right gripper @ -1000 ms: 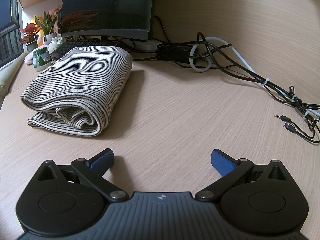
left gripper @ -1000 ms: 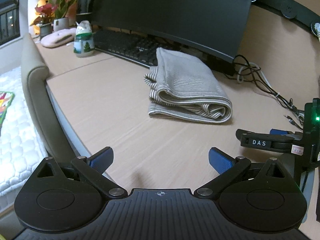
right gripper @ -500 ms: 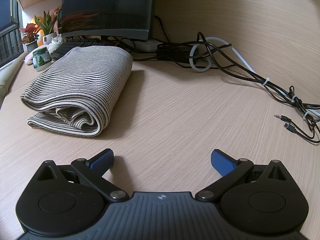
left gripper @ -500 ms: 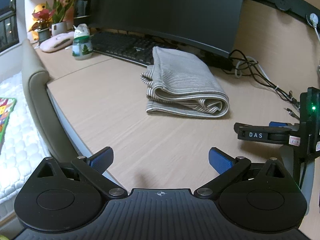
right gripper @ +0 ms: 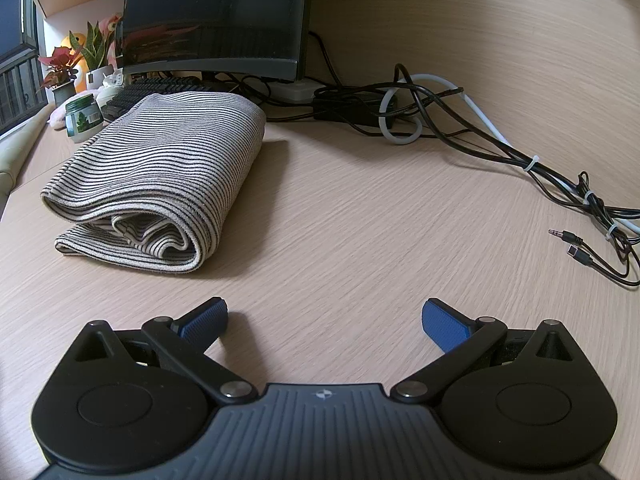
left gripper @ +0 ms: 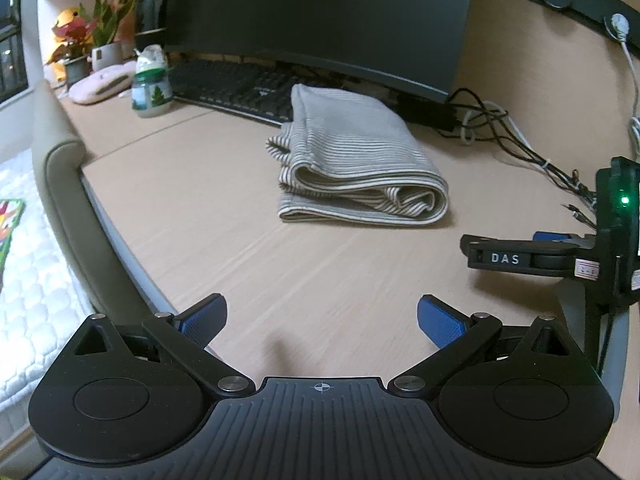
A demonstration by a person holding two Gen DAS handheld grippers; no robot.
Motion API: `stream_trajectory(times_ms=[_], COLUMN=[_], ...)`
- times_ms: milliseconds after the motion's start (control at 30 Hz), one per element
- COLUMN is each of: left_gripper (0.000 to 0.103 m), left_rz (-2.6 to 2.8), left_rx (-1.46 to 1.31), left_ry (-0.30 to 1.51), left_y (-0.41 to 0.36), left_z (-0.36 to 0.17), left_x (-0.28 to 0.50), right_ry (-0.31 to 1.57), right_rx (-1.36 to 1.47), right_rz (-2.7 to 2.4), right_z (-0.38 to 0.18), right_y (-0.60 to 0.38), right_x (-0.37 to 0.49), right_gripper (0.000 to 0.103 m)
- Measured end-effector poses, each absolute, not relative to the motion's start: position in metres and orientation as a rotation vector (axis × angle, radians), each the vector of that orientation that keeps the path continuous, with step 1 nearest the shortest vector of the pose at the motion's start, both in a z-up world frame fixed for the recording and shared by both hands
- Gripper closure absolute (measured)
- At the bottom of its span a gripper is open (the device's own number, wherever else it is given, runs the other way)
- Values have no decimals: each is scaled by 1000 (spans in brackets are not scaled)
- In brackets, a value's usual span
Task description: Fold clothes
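A striped beige garment (left gripper: pixel 356 160) lies folded into a thick bundle on the wooden desk (left gripper: pixel 208 216), just in front of the keyboard. The right wrist view shows the same garment (right gripper: pixel 160 168) to the left, its folded edges facing me. My left gripper (left gripper: pixel 320 320) is open and empty, well back from the garment near the desk's front edge. My right gripper (right gripper: pixel 324 320) is also open and empty, resting low over bare desk to the garment's right. The right gripper's body (left gripper: pixel 560 256) shows at the right of the left wrist view.
A dark monitor (left gripper: pixel 320 20) and keyboard (left gripper: pixel 236 88) stand behind the garment. A glass jar (left gripper: pixel 152 92), potted plants (left gripper: pixel 100 36) and a pink item sit at the back left. Tangled cables (right gripper: pixel 480 136) with loose plugs (right gripper: pixel 572 244) run along the right. A padded chair edge (left gripper: pixel 68 184) borders the desk's left.
The left gripper has drawn back and turned slightly, so the garment looks smaller and farther away. The right gripper and the garment have not moved.
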State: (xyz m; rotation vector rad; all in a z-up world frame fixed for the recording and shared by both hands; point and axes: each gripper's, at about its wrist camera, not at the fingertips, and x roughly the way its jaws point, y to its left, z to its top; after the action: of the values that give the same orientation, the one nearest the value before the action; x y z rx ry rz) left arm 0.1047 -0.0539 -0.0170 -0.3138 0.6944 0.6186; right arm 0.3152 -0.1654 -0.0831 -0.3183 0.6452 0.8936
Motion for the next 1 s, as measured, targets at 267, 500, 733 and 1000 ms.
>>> stream_trajectory(times_ms=[267,500,733,1000], left_gripper=[0,0,0,0], left_rz=[622,651,645,630], left_rx=[-323,-361,-353,-350], left_ry=[693,698,684,665], left_y=[-53,-50,-52,-58], left_z=[-17,-22,-17,-14], left_x=[102,105,101,98], right_ry=[645,645,645,645], right_rx=[-319,-321,-322,-323], right_rz=[899,906,912,915], right_z=[-83,-83,-82,-82], right_y=[-166,-166,-166,-166], right_x=[316,317,317,317], right_gripper=[0,0,0,0])
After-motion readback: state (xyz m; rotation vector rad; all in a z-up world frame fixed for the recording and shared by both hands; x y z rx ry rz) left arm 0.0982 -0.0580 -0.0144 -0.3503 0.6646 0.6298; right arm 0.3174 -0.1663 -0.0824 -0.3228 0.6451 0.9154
